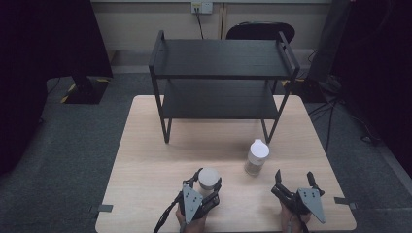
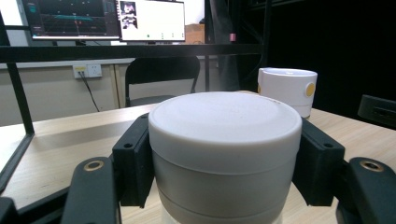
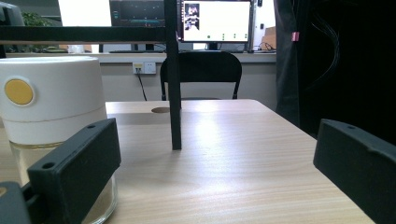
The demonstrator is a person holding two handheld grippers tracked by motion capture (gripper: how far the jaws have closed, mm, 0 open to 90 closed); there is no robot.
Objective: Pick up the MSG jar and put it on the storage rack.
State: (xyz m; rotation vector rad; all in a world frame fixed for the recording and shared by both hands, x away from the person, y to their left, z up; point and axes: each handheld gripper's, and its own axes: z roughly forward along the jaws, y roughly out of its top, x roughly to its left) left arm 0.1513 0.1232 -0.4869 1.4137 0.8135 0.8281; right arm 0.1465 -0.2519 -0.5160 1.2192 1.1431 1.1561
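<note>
White plastic fills my left gripper (image 1: 206, 187): its jaws clasp the capped jar (image 2: 224, 154) at the worktop's (image 1: 145, 160) six o'clock edge. My right gripper (image 1: 295, 182) sits wide and empty, the second jar (image 1: 256, 157) at its eleven o'clock. Probably next: lift toward the black shelf (image 1: 221, 73) at twelve.

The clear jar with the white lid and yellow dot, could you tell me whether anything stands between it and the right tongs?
Nothing visible does. The jar stands on bare table ahead and to the left of the open right tongs. The rack's leg is farther back, and the left tongs grip another white-lidded jar off to the side.
</note>
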